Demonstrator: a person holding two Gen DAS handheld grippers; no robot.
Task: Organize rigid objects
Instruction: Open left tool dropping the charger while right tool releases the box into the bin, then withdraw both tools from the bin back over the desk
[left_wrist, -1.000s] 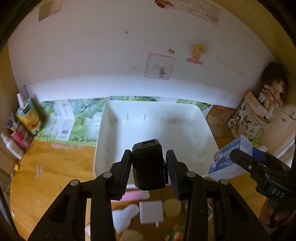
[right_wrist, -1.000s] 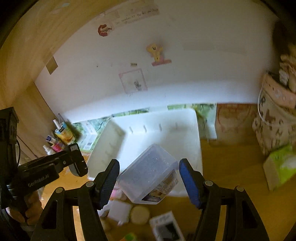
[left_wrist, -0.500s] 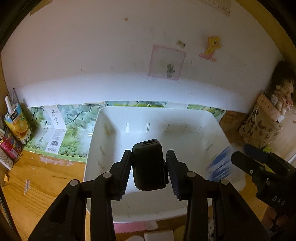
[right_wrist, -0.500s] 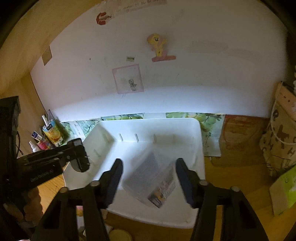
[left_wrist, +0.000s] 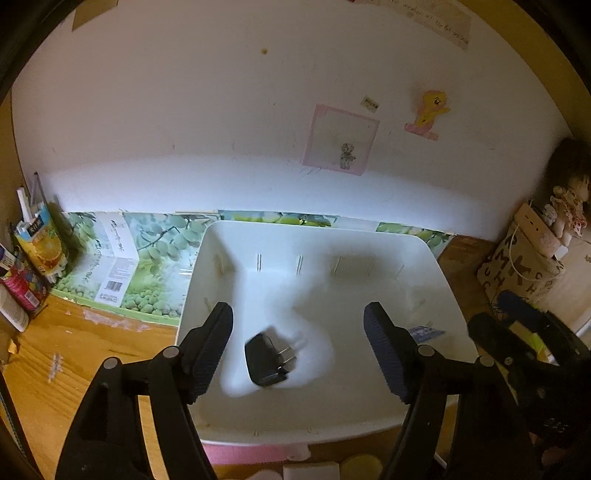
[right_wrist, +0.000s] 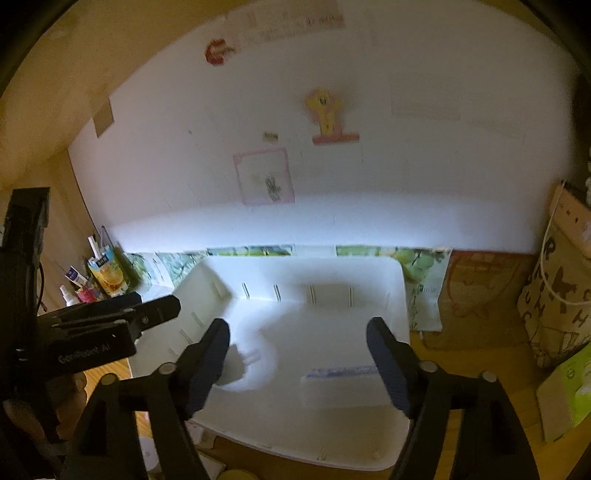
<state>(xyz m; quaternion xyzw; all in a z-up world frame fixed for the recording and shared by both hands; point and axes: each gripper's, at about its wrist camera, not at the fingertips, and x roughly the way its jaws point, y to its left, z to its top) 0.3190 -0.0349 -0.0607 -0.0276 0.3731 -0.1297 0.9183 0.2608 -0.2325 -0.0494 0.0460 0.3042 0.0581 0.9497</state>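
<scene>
A white plastic bin (left_wrist: 317, 229) stands against the wall. Over it my left gripper (left_wrist: 301, 350) has its jaws opening, nothing pressed between them. A black plug adapter (left_wrist: 267, 360), blurred, lies or falls inside the bin just below those fingers. My right gripper (right_wrist: 299, 365) is over the same bin (right_wrist: 306, 260), jaws opening and bare. Under it a clear lidded box (right_wrist: 340, 384) with a blue label rests on the bin floor. In the right wrist view the left gripper (right_wrist: 110, 325) shows at the left. My right gripper (left_wrist: 517, 332) shows at the left wrist view's right edge.
A juice carton (left_wrist: 40, 240) and bottles stand at the far left. A lettered fabric bag (left_wrist: 517, 269) and a doll sit at the right, with a green tissue box (right_wrist: 569, 391) near them. Fruit-print cardboard (left_wrist: 122, 266) lies behind the bin. Pink and white bits lie before it.
Both grippers moved forward over the bin and opened. The black adapter left the left jaws and the clear box left the right jaws; both are now inside the bin.
</scene>
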